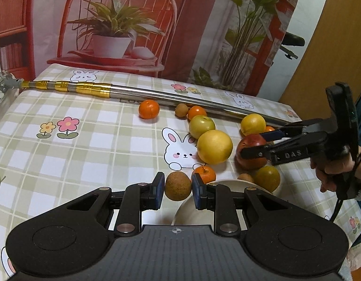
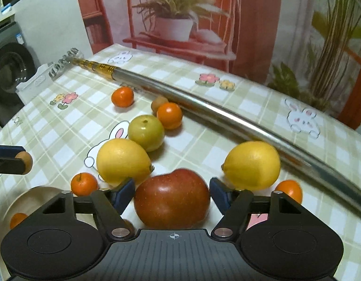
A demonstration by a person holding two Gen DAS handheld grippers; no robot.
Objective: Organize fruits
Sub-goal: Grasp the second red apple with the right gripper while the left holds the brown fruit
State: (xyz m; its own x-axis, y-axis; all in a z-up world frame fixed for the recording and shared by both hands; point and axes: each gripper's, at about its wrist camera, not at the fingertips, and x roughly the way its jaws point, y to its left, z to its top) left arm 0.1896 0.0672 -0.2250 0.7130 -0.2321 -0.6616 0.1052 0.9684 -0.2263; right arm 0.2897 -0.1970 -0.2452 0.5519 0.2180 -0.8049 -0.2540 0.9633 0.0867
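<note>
My left gripper [image 1: 177, 187] is shut on a round brown fruit [image 1: 178, 186] and holds it near the rim of a pale bowl [image 1: 187, 213]. The bowl holds a green fruit [image 1: 267, 178] and a small brown one [image 1: 245, 178]. My right gripper [image 2: 172, 193] has its jaws around a red apple [image 2: 172, 199], its pads at the apple's sides; it also shows in the left wrist view [image 1: 250, 151]. Loose on the cloth lie two yellow citrus [image 2: 123, 160] [image 2: 253, 165], a green fruit [image 2: 146, 132] and several small oranges [image 2: 122, 96].
A long steel pole [image 2: 204, 107] with a gold end lies across the far side of the table. A checked rabbit-print cloth [image 1: 86, 145] covers the table. A printed backdrop stands behind. A washing machine [image 2: 9, 75] is off the left edge.
</note>
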